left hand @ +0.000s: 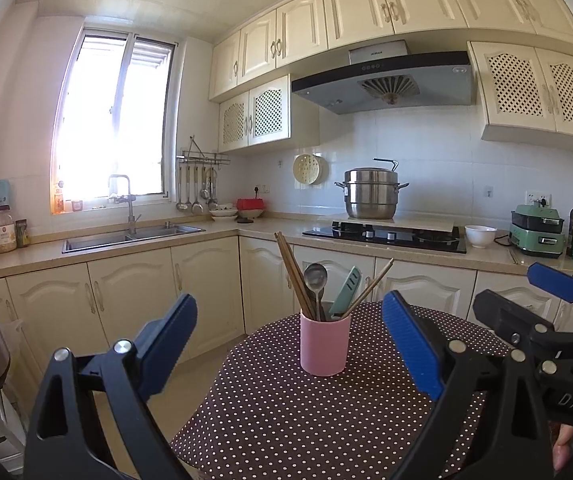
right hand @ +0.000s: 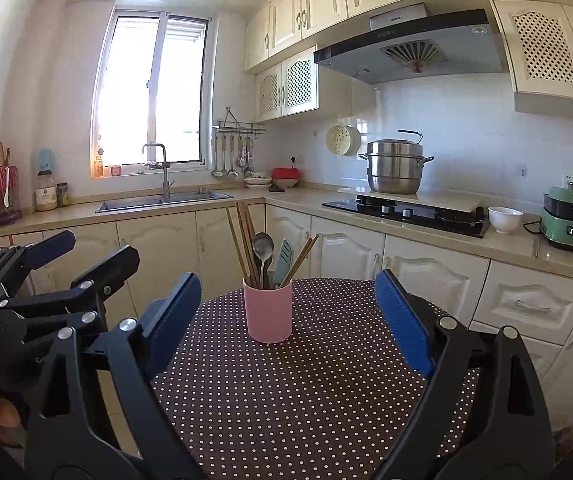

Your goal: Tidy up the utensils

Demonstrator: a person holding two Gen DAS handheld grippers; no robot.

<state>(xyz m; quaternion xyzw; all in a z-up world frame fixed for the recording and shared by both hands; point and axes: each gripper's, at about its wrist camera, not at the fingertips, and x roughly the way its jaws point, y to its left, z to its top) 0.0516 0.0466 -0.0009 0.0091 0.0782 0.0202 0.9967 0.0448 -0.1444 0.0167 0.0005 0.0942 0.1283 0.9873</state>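
Both claws hang spread and empty over the polka-dot bench (left hand: 286,420), the left claw (left hand: 290,344) and right claw (right hand: 286,320) side by side, each with the pink cup (left hand: 325,342) ahead of it and roughly centred between its blue pads, not yet touching. The cup holds wooden chopsticks (left hand: 292,276), a metal spoon (left hand: 315,278) and a pale green utensil (left hand: 346,290), all leaning at different angles. The cup looks light and top-heavy: I judge that a pull on one chopstick at a slant could tip it or drag the neighbours out. Thin sticks may also slip from the wide pads, and the two claws, close together, could collide.
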